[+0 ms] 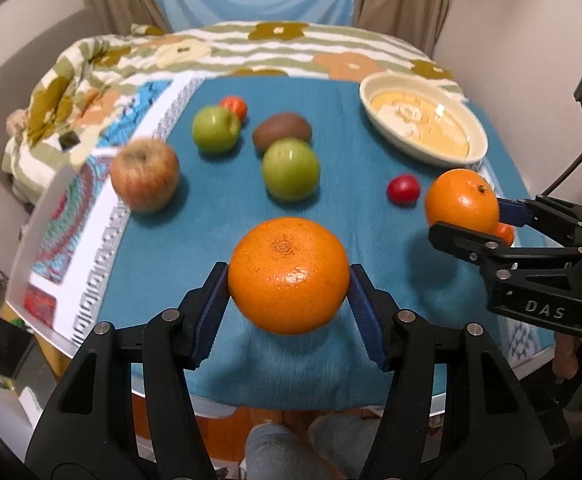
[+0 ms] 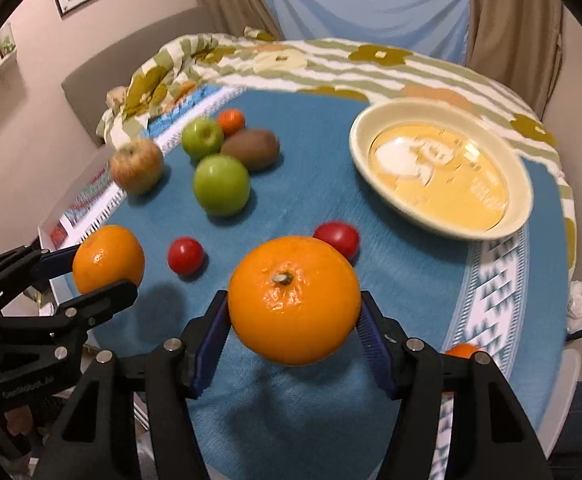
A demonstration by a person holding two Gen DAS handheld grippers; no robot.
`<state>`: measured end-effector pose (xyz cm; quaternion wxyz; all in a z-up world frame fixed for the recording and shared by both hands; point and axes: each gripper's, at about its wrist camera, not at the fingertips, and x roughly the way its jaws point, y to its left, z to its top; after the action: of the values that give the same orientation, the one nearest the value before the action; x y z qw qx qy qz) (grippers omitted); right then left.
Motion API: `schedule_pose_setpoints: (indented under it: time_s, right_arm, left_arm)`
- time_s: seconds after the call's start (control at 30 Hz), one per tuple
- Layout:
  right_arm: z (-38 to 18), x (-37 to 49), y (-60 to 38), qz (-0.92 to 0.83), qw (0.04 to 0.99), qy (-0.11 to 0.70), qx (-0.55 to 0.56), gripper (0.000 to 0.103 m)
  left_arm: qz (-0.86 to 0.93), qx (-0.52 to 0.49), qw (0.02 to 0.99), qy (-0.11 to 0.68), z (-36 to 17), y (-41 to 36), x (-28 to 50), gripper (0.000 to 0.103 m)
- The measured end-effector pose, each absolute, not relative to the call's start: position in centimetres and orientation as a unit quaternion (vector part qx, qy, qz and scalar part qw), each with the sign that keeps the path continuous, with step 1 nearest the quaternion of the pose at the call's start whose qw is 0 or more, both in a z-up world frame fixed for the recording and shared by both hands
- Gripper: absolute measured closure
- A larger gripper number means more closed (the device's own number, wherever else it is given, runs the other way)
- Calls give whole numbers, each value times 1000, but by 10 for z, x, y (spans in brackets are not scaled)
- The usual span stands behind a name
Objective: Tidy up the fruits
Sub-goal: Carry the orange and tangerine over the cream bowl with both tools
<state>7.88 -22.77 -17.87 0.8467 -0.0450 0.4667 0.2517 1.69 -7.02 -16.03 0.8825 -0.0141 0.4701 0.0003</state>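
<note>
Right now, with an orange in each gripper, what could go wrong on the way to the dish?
1. The round orange in the left gripper is pinched only at its sides, so it may slip.
2. The right gripper and its stem-up orange could clip the red tomato just beyond, rolling it.
3. Both grippers heading for the cream oval dish may collide.

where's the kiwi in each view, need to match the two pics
Left wrist view: the kiwi lies upper centre, just behind the nearer green apple.
Right wrist view: the kiwi lies upper left of centre, right of the farther green apple.
Shared landmark: the cream bowl sits to the kiwi's right in both.
</note>
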Motion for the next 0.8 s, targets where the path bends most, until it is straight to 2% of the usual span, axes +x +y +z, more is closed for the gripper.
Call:
schedule_pose_setpoints:
  time_s: [0.33,0.8]
  right_arm:
    - [-129,104,-262,196,882,429,-4,45]
    - [-128,172,-293,93,894,437,45,45]
  left_arm:
    - [-38,11,905,423,-107,-89,71,40]
    - [-180,47,883,430,-112,-137,203,40]
